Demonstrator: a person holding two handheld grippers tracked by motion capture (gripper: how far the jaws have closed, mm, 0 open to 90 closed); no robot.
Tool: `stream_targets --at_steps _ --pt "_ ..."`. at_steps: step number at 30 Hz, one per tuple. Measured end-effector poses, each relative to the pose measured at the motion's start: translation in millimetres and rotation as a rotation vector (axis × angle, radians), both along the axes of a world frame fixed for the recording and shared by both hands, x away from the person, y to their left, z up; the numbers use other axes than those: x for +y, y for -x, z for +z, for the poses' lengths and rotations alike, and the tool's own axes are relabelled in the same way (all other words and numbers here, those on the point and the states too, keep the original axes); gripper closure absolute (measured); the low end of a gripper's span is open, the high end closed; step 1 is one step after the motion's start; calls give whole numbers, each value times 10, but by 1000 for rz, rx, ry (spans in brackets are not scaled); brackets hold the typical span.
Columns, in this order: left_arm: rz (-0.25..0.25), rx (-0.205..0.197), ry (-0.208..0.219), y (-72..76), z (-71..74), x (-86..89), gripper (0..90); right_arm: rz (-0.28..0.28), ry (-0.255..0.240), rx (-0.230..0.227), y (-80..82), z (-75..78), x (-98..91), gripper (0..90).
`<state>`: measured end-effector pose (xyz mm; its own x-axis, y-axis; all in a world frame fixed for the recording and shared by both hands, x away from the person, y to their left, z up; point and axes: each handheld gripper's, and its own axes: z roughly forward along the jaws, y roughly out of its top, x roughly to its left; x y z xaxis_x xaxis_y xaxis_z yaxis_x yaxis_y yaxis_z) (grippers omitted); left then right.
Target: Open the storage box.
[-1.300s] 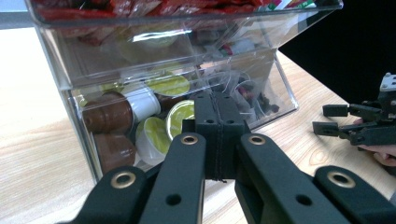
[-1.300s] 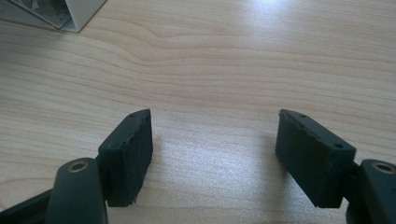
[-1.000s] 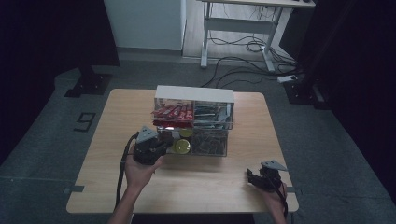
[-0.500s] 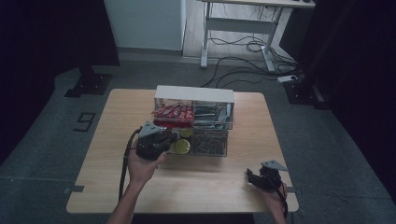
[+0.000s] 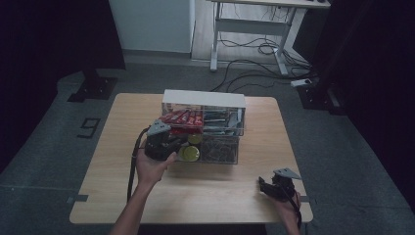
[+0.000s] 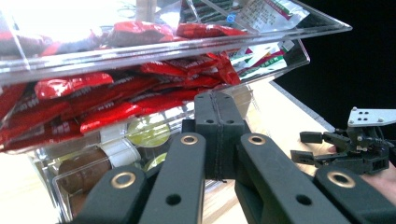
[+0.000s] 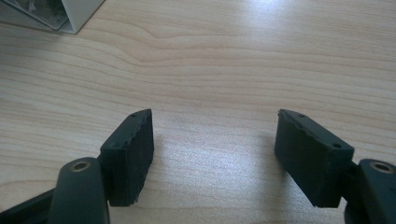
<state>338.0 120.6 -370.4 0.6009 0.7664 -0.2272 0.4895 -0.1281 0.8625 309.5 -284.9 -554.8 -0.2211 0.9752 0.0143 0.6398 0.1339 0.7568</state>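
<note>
From above, the left tool (image 5: 169,142) sits at the front-left of the clear drawer box (image 5: 203,126) standing mid-counter (image 5: 122,127); its own view shows its jaws pressed together with nothing between them, under a pulled-out drawer of red packets (image 6: 116,88), with round capsules (image 6: 148,132) below. The right tool (image 5: 266,186) rests near the counter's front right corner, jaws wide apart over bare wood. The box's right compartments are hard to make out.
</note>
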Motion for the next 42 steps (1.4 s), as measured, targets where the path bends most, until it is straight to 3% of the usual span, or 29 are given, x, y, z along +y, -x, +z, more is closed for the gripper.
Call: stream_targets --at_steps 28,42 --pt "19 0 5 -118 146 39 900 0 1 0 0 0 0 286" --pt "21 -49 17 -178 352 20 900 0 1 -2 -1 -1 -2 289"
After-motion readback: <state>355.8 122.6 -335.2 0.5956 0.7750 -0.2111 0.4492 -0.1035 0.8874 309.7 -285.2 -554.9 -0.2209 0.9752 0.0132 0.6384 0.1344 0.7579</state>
